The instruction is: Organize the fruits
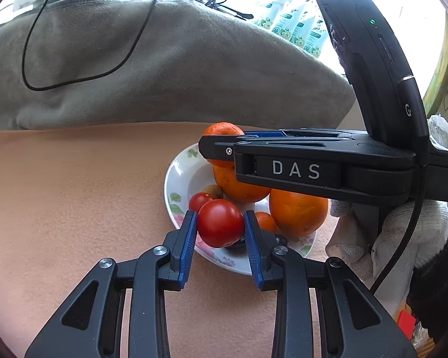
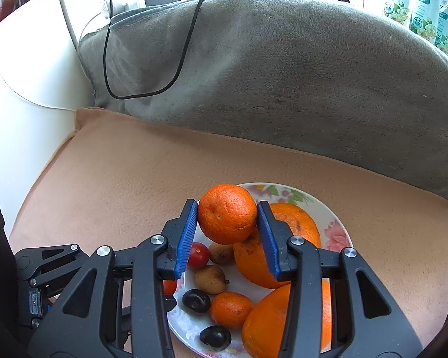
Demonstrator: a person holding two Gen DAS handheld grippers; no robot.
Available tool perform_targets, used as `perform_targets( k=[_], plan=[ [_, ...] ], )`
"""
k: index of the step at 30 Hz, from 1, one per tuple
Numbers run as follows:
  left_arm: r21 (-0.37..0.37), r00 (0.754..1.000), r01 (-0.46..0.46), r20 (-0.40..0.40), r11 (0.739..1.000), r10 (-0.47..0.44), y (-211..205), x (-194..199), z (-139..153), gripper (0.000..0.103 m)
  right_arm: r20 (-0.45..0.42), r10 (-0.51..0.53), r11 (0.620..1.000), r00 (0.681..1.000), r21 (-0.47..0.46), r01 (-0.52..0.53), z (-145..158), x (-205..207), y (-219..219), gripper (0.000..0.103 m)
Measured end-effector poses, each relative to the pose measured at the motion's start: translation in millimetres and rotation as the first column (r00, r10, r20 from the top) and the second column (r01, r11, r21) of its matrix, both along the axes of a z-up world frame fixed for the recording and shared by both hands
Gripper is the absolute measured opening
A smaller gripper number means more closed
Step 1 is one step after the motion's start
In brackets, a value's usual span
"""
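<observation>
Blue-padded left tongs (image 1: 220, 226) are clamping a red tomato (image 1: 219, 222), holding it just over the near rim of the floral plate (image 1: 176, 185). Right tongs (image 2: 227, 213) are clamping a tangerine (image 2: 227, 212), holding it above the fruit pile on the same plate.

Progress, as a judgement: sorting is sitting at an early to middle stage. 2 fruits are being held; neither is resting anywhere new. Nothing is lying sorted on the peach-coloured cushion (image 1: 74, 194), and no second container is appearing in either view.

Remaining on the plate:
- 2 large oranges (image 2: 286, 322)
- 1 small tangerine (image 2: 230, 308)
- 1 small red tomato (image 2: 198, 255)
- 2 brownish fruits (image 2: 210, 279)
- 2 dark fruits (image 2: 195, 300)

View differences: the right wrist view is showing both dark fruits and the brownish pair clearly; the left wrist view is hiding most of these behind the tomato. Only the left wrist view is showing the gloved hand (image 1: 403, 238) carrying the right tongs
</observation>
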State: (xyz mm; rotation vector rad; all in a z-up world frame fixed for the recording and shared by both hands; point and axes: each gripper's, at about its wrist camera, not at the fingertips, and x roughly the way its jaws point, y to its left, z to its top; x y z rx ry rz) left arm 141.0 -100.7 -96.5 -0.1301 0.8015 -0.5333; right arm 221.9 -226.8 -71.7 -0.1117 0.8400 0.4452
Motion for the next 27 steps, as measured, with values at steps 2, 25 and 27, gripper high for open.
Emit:
perform_targets(
  k=[2,25,27],
  plan=[
    [-0.001,1.0,0.007,0.001,1.0,-0.007,0.4,-0.1,-0.1,0.03,-0.001,-0.004,1.0,1.0,-0.002,0.004,-0.9,0.8,0.5,0.043],
    [0.006,0.999,-0.001,0.037,1.0,0.001,10.1,-18.7,13.6,0.055,0.051,-0.043,0.994,0.998,0.101,0.037,19.3,-26.2,-23.0,0.06],
    [0.007,0.999,-0.006,0.044,1.0,0.005,12.1,-22.4,16.0,0.058,0.068,-0.052,0.993,0.996,0.109,0.044,22.4,-33.2,-26.6,0.069]
  ],
)
